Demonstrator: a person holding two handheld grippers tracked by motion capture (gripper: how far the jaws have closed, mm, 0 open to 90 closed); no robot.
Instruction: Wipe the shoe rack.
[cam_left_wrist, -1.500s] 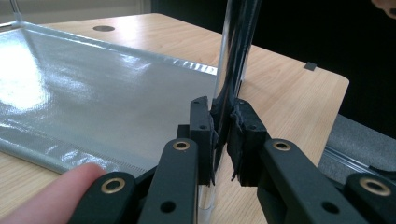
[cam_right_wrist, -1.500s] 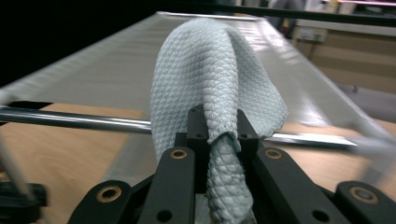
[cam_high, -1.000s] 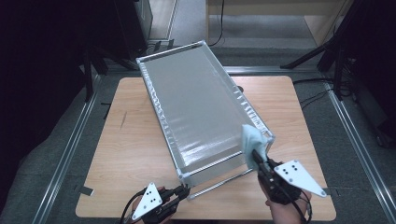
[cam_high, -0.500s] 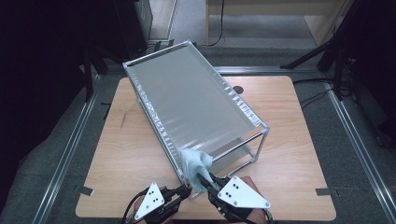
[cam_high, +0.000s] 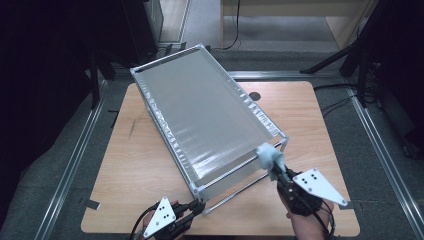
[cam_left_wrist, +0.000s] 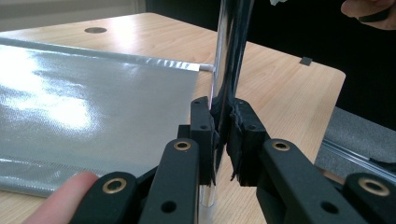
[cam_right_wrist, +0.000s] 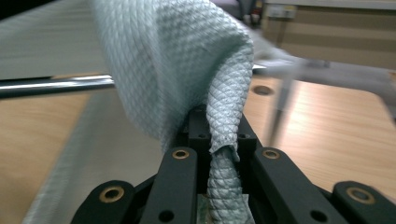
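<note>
While the frame post (cam_left_wrist: 229, 56) is clamped by the left tongs (cam_left_wrist: 219, 140), the cloth (cam_high: 269, 156) pinched in the right tongs (cam_right_wrist: 223, 140) is best pressed flat along the near rail (cam_high: 235, 169).

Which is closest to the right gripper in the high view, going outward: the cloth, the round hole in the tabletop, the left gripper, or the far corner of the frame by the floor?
From the right gripper:
1. Cloth, clamped in its jaws, at the frame's near right corner.
2. Left gripper, lower left, on the frame's near left post.
3. Round hole, up the table.
4. Far corner, upper left.
</note>
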